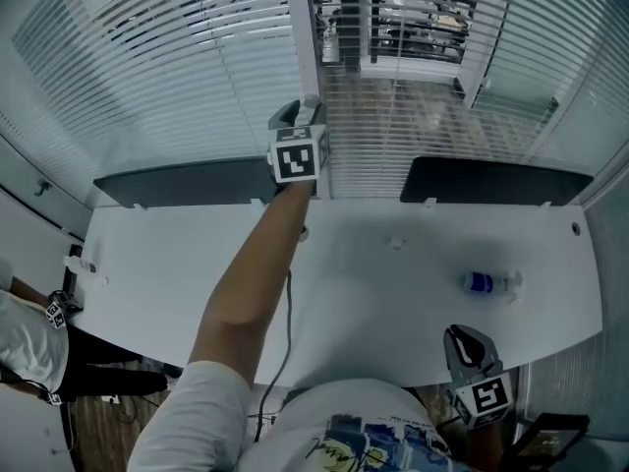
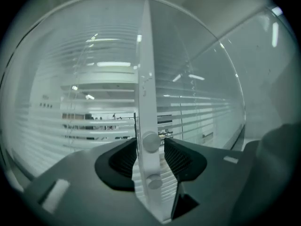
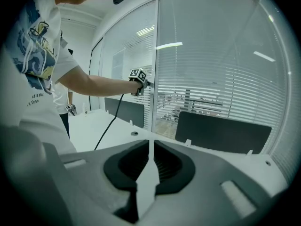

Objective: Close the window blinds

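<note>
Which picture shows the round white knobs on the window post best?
Left gripper view: both knobs sit large between the open jaws of the left gripper. Head view: that gripper hides them. Right gripper view: too far to make out.

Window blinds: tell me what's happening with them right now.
A person reaches the left tongs across the white desk to the white post between the windows. Their jaws stand apart around a round knob on that post, not pressing on it. The blinds let the view through between their slats. The right tongs are held low by the desk's near edge, shut and empty.
</note>
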A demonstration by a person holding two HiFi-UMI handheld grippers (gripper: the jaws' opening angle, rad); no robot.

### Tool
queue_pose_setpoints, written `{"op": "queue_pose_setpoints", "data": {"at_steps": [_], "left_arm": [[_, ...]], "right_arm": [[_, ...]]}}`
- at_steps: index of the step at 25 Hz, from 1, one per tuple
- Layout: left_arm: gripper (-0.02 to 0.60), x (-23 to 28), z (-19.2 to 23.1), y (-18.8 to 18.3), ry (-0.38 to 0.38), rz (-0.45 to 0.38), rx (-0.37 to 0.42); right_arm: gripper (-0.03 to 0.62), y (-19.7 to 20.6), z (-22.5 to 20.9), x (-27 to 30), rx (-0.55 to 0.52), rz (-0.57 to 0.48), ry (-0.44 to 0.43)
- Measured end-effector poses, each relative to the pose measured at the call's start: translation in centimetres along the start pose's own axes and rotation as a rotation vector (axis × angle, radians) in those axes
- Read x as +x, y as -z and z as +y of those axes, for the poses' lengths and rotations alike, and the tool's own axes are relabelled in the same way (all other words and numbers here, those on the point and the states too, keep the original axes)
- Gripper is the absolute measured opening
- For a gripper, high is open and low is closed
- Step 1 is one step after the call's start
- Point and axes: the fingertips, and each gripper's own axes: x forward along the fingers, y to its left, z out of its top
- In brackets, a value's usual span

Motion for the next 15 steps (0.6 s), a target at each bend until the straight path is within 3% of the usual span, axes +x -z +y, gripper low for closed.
{"op": "queue_pose_setpoints", "data": {"at_steps": [5, 7, 11, 15], "left_arm": [[0.187, -0.1, -1.4, 0.3, -0.012, 0.037, 0.600], [0.186, 0.2, -1.7, 0.4, -0.020, 0.045, 0.805], [0.179, 1.0, -1.7, 0.6, -0.034, 0.065, 1.117], [0.160, 1.5, -1.8, 1.3, -0.018, 0.087, 1.306]], "right_arm": [[0.021, 0.3, 0.2, 0.0, -0.004, -0.008, -0.009], [0.021, 0.6, 0.3, 0.1, -0.002, -0.002, -0.009], [0.021, 0.6, 0.2, -0.1, -0.001, 0.009, -0.003], [0.021, 0.5, 0.1, -0.1, -0.002, -0.002, -0.005]]}}
